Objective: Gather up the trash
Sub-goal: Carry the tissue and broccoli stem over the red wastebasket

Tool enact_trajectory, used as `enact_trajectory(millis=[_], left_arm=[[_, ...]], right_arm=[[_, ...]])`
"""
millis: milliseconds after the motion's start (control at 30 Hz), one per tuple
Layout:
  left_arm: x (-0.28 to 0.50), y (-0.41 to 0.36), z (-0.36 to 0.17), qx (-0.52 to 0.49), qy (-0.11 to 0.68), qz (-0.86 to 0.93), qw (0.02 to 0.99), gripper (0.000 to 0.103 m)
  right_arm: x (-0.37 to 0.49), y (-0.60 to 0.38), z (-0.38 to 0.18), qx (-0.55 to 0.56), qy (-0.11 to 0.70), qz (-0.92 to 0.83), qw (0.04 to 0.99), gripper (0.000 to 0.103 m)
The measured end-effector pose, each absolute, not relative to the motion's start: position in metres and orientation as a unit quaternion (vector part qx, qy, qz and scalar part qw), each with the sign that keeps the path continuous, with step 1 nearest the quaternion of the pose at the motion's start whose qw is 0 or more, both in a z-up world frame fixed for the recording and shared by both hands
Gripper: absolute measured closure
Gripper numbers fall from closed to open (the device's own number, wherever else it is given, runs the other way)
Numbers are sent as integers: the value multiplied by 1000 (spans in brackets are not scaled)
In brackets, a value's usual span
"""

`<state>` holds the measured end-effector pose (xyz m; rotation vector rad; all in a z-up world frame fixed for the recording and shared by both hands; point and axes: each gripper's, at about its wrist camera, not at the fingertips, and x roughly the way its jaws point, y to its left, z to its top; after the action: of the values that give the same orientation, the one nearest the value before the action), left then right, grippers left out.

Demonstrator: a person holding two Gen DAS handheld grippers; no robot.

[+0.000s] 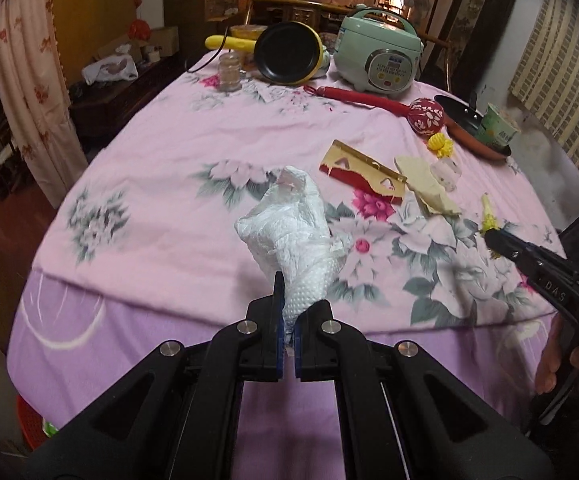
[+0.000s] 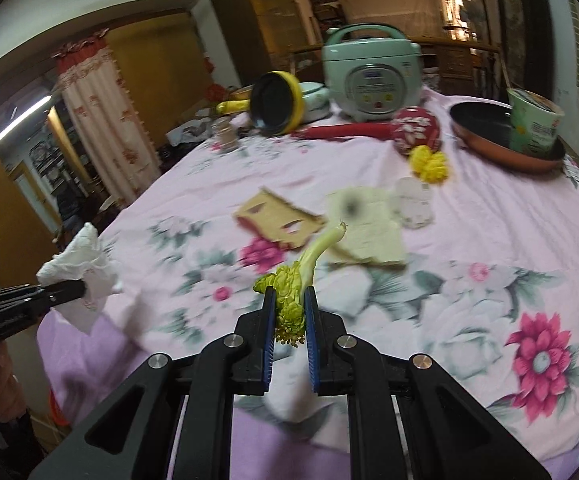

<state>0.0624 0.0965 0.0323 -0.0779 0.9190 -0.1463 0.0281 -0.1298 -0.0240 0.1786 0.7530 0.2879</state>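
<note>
My left gripper (image 1: 288, 304) is shut on a crumpled white paper towel (image 1: 293, 232), held above the near edge of the pink flowered tablecloth (image 1: 161, 168). That towel (image 2: 79, 264) and the left gripper (image 2: 83, 289) also show at the left of the right wrist view. My right gripper (image 2: 290, 308) is shut on a yellow-green vegetable stalk (image 2: 301, 272), its pale stem pointing away. On the cloth lie a torn red-and-gold card (image 1: 363, 172), a beige paper scrap (image 1: 425, 184) and a clear plastic piece (image 1: 445, 174).
At the far end stand a green rice cooker (image 1: 381, 56), a yellow pan (image 1: 289, 52) and a glass jar (image 1: 231, 72). A red fabric rattle (image 1: 425, 114), a yellow tassel (image 1: 440, 146) and a copper pan (image 2: 501, 140) holding a green cup (image 2: 533, 120) are at right.
</note>
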Motion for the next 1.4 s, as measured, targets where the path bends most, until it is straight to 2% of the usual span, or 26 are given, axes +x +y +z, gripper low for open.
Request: enact_trajectory(millis=[600, 1400], left_arm=[[-14, 188, 2, -94, 438, 19, 894, 99], [-103, 321, -4, -196, 399, 164, 881, 99]], right_arm=[[-36, 17, -23, 12, 374, 245, 895, 89], [-80, 214, -18, -74, 372, 418, 826, 89]])
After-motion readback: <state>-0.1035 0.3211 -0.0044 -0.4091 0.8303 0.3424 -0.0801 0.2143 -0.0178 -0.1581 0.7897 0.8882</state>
